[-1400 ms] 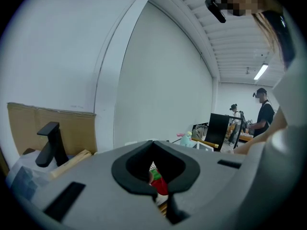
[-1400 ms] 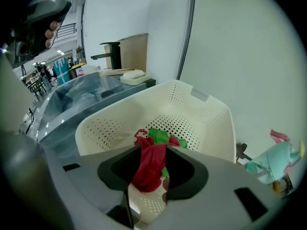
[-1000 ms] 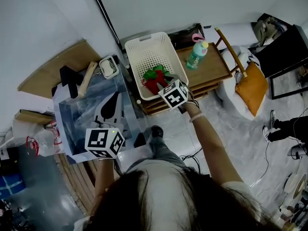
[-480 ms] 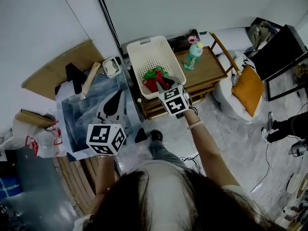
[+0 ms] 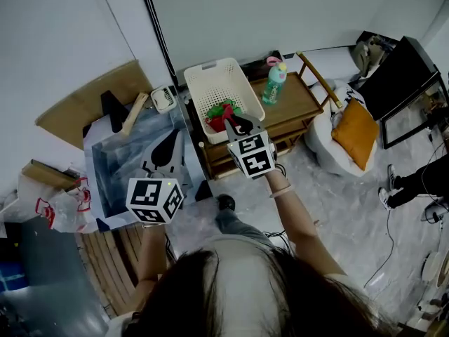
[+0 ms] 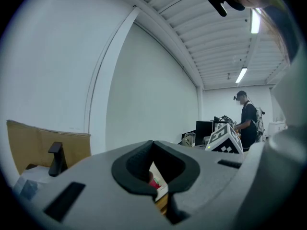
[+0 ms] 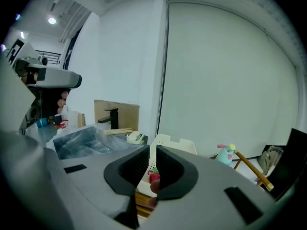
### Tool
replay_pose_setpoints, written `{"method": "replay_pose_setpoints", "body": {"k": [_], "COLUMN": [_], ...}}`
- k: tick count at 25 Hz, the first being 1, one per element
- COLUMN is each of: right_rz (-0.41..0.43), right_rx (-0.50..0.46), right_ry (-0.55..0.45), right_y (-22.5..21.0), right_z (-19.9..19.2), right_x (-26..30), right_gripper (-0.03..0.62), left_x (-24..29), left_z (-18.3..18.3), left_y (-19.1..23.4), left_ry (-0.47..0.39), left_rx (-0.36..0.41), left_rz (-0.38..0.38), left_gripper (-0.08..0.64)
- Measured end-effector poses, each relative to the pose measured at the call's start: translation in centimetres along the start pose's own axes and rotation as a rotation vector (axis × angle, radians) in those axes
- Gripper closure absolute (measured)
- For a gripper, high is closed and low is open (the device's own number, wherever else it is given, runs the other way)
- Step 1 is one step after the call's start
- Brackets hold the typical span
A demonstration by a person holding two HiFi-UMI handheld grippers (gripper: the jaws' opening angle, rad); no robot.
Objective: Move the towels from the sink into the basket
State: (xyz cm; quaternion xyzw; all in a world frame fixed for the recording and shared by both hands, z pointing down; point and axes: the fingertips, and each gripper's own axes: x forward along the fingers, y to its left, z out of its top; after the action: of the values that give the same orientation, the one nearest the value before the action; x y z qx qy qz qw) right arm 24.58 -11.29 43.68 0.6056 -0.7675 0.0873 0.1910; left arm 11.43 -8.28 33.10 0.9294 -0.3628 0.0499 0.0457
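A red and green towel (image 5: 223,113) lies in the white basket (image 5: 210,83) on a wooden cart (image 5: 305,100). My right gripper (image 5: 236,121) hovers just above that towel; its jaws have just been closing and stand open by a narrow slit with nothing between them. In the right gripper view the right gripper (image 7: 152,152) looks over the towel (image 7: 153,176) and the basket (image 7: 169,142). My left gripper (image 5: 167,146) hangs shut and empty over the sink (image 5: 123,163). In the left gripper view its jaws (image 6: 152,145) meet, a bit of the towel (image 6: 154,182) showing past them. I make out no towel in the sink.
A black faucet (image 5: 112,111) and a wooden-handled brush (image 5: 133,114) stand at the sink's far side. A green bottle (image 5: 273,84) stands on the cart beside the basket. An orange cushion (image 5: 354,132) lies on a white seat at the right. A person (image 6: 247,123) stands far off.
My right gripper has lifted off the towel, which stays in the basket, and its jaws have narrowed. My left gripper has risen a little over the sink.
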Motion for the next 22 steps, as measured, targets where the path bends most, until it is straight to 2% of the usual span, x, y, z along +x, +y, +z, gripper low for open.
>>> {"method": "replay_pose_setpoints", "body": {"k": [7, 22], "right_rz": [-0.039, -0.086], "right_rx": [0.017, 0.009], "right_ry": [-0.081, -0.211], "right_y": [1.2, 5.2], "right_z": [1.5, 3.1], "right_x": [-4.9, -14.9], "right_gripper": [0.555, 0.563], "left_x": [-2.5, -9.1], "left_z": [0.8, 1.5], "left_y": [-2.1, -6.4], "left_ry": [-0.027, -0.066], "left_rx": [0.029, 0.084], "left_rz": [-0.014, -0.039], "left_gripper": [0.552, 0.552]}}
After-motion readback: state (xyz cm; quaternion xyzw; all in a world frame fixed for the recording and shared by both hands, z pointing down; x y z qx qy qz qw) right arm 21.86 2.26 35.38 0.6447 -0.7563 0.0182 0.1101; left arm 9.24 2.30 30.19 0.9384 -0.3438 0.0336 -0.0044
